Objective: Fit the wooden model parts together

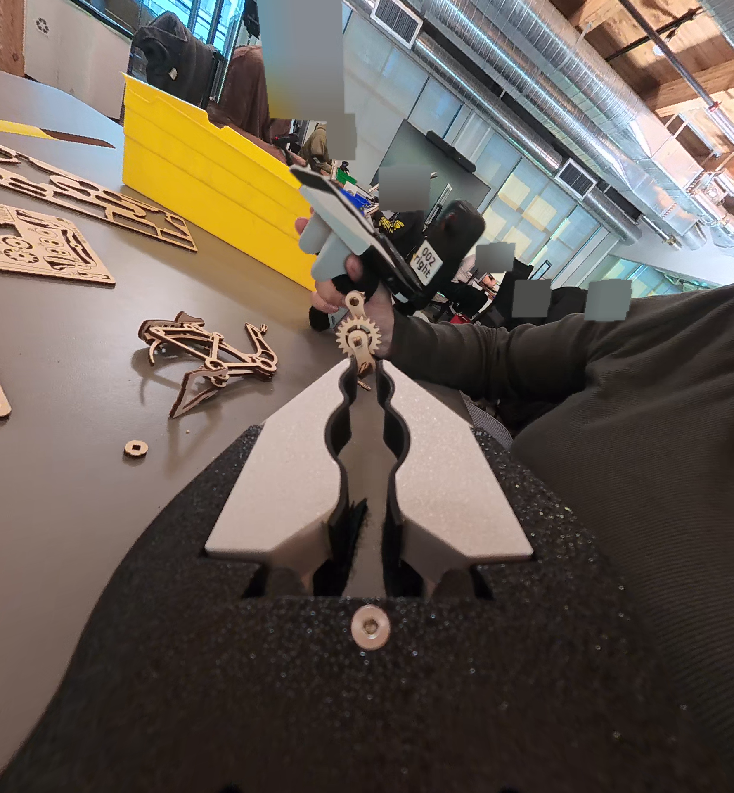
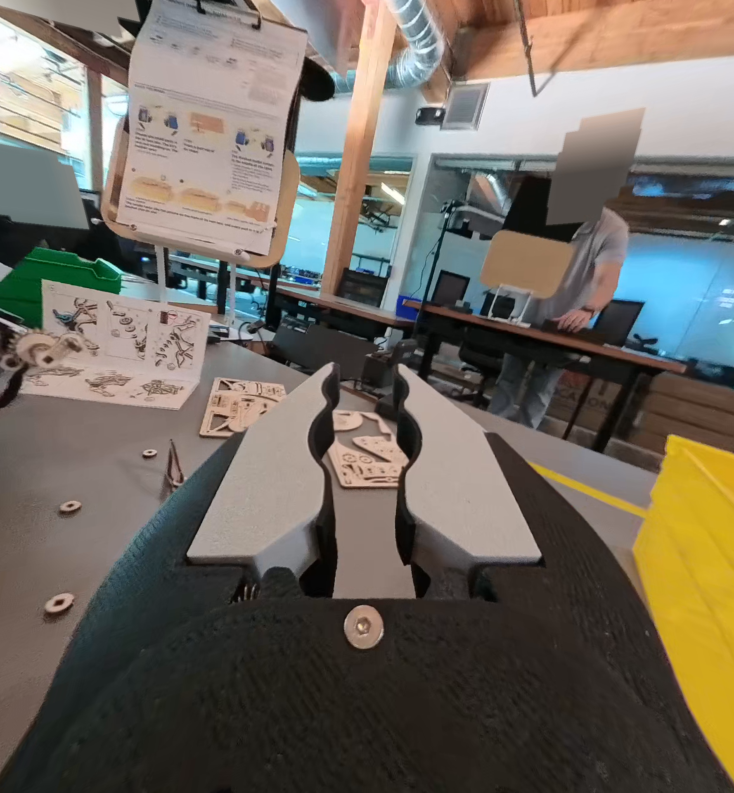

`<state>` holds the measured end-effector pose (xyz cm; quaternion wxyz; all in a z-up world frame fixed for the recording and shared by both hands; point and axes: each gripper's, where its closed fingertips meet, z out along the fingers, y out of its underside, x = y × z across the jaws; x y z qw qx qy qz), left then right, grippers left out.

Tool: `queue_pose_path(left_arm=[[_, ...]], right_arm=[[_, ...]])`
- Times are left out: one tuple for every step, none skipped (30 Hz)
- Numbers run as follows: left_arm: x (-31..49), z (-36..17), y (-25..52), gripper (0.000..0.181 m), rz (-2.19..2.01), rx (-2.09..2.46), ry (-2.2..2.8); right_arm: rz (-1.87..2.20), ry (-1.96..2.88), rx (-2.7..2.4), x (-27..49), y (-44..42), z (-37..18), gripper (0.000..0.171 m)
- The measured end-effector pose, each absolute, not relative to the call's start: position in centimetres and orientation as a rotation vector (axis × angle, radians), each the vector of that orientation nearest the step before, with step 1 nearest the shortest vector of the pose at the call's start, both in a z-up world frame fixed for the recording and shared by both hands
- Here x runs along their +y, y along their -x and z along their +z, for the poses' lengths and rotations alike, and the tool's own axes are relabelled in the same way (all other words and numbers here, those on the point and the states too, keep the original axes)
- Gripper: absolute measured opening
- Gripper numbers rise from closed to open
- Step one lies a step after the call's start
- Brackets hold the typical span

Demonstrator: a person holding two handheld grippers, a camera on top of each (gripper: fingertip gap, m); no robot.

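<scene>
My left gripper [image 1: 364, 367] is shut on the lower end of a small wooden gear-and-arm part [image 1: 358, 337] and holds it up above the table. The same part shows blurred at the left edge of the right wrist view [image 2: 41, 348]. My right gripper [image 2: 367, 373] is open and empty, raised over the table and pointing at cut wooden sheets [image 2: 369, 463]. A hand [image 1: 367, 315] holds the right gripper just behind the gear part. A partly built wooden model [image 1: 211, 356] lies on the table to the left of my left gripper.
A yellow bin [image 1: 211, 171] stands at the back of the table; it also shows at the right [image 2: 708, 558]. Part sheets [image 1: 35, 253], loose washers [image 1: 136, 449] [image 2: 58, 603], a thin metal tool [image 2: 174, 467], an instruction sheet [image 2: 116, 343], a clipboard stand [image 2: 206, 128] and a green bin [image 2: 56, 274] surround the work area. The left gripper's tips are roughly 15 cm from the right gripper's.
</scene>
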<state>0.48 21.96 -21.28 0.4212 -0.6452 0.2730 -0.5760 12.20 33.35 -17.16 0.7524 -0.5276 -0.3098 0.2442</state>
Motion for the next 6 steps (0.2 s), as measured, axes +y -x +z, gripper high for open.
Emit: queue_pose_path(left_arm=[[21.98,-21.27,-0.47,0.006,-1.444,0.682,1.617],[22.01,-21.28,-0.45,0.006,-1.445,0.68,1.617],[22.01,-21.28,-0.45,0.006,-1.445,0.678,1.618],[22.02,-21.29,-0.45,0.006,-1.445,0.678,1.619],[22.02,-21.3,-0.46,0.006,-1.445,0.678,1.619],[22.03,-21.31,-0.46,0.006,-1.445,0.678,1.62]], right_arm=[[0.551,1.162,-0.681,33.38,-11.98,-17.36,0.022],[0.557,1.164,-0.688,33.35,-11.83,-17.44,0.022],[0.555,1.161,-0.694,33.28,-11.74,-17.45,0.022],[0.554,1.157,-0.703,33.17,-11.63,-17.49,0.022],[0.552,1.154,-0.714,33.04,-11.5,-17.53,0.022],[0.549,1.151,-0.724,32.9,-11.37,-17.58,0.022]])
